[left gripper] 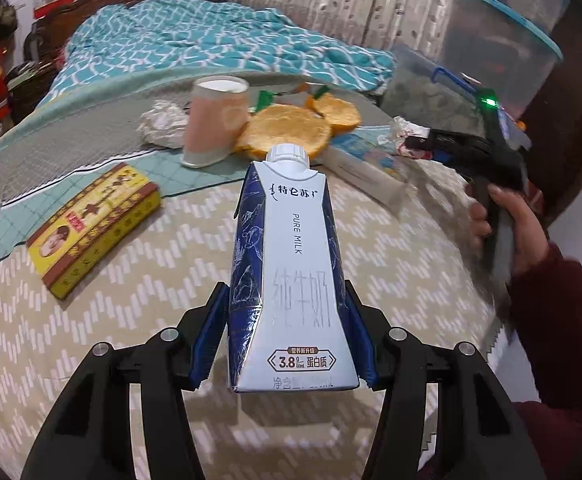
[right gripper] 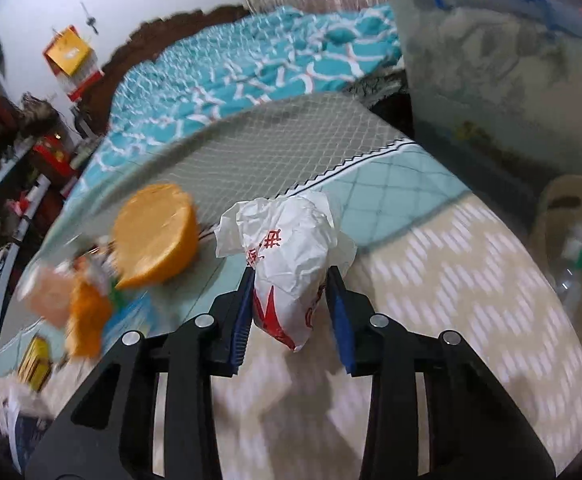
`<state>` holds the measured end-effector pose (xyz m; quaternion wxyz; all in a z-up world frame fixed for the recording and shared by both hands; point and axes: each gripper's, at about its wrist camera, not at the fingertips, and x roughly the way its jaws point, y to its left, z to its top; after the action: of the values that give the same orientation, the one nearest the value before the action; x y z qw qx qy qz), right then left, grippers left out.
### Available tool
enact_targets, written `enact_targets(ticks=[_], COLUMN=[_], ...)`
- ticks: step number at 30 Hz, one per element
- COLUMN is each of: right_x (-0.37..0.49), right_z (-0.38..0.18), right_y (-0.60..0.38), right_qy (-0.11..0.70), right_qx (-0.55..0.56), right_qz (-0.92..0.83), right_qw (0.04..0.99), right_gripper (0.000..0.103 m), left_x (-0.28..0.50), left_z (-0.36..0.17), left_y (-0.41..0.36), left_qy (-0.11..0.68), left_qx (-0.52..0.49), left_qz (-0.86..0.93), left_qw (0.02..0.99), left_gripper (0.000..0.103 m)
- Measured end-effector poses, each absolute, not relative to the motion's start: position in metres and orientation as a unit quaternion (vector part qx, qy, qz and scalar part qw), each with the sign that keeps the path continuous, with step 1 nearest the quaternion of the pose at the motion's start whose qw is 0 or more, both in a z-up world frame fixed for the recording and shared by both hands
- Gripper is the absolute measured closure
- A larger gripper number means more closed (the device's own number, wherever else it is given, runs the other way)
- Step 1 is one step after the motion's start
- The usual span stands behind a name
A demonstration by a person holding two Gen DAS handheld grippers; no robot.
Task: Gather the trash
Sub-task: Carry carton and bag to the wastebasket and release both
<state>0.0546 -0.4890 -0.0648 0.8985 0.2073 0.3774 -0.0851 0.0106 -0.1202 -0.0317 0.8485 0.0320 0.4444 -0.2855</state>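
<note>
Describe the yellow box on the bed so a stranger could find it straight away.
Start at the bed with the beige zigzag cover. On its left side, left of the milk carton in the left claw, lies a flat yellow box. It alone is rectangular with brown patterned borders, apart from the cup and orange peel beyond.

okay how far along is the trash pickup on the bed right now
Nothing looks binned yet. In hand: the left gripper clamps a milk carton, and the right gripper pinches a crumpled white wrapper. Left on the bed: an overturned paper cup, orange peels, a crumpled tissue wad, a tube and a yellow box.
</note>
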Motion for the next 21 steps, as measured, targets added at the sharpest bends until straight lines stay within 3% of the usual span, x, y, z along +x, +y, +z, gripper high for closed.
enact_targets(ticks=[9,12,15,17,19,21], right_x=[-0.085,-0.103,-0.104,-0.107,-0.11,-0.11], right_z=[-0.063,-0.072,-0.079,-0.076,-0.073,-0.073], right_y=[-0.401,-0.372,-0.355,-0.352,-0.349,-0.345], right_qy=[0.366,0.384,0.402,0.396,0.386,0.385], right_qx=[0.176,0.166,0.141,0.134,0.126,0.117], right_qz=[0.02,0.05,0.053,0.051,0.056,0.064], right_qw=[0.913,0.907,0.903,0.907,0.912,0.913], right_gripper=[0.064,0.058,0.045,0.032,0.019,0.018], left_x=[-0.002,-0.004,-0.004,-0.005,-0.006,-0.007], left_z=[-0.043,-0.046,-0.048,-0.048,-0.046,-0.045], left_y=[-0.141,-0.144,-0.141,-0.137,-0.134,-0.132], left_qy=[0.462,0.465,0.469,0.47,0.469,0.468], left_qx=[0.065,0.076,0.075,0.075,0.075,0.074], left_qz=[-0.325,-0.325,-0.311,-0.304,-0.293,-0.289], left_qw=[0.822,0.82,0.823,0.826,0.83,0.832], left_gripper=[0.051,0.05,0.031,0.03,0.023,0.021])
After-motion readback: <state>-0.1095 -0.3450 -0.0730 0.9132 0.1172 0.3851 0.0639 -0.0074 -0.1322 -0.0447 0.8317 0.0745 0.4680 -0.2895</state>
